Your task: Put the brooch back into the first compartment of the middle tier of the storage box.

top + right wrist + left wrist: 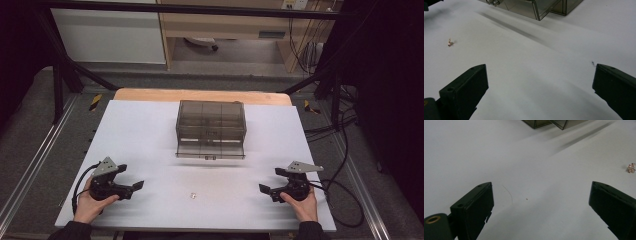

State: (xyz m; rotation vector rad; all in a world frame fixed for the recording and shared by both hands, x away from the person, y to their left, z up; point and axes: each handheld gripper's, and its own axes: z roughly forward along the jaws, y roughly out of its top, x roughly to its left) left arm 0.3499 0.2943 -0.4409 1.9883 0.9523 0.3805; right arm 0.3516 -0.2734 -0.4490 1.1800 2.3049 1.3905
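Earring (192,195) — tiny, light, likely slippery and easily bent — lies in front of the smoky plastic drawer box (211,127); left gripper (131,179) and right gripper (268,181) flank it, both released, calling for a fingertip pinch.

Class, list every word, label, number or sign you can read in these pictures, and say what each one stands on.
None can be read.
Label on the bench behind the table: too blurred to read.
Tag at the top edge: too small to read.
Yellow-and-black stripes beside the table: a pattern, with no text.
Smoky box, white table, small trinket: no writing visible.
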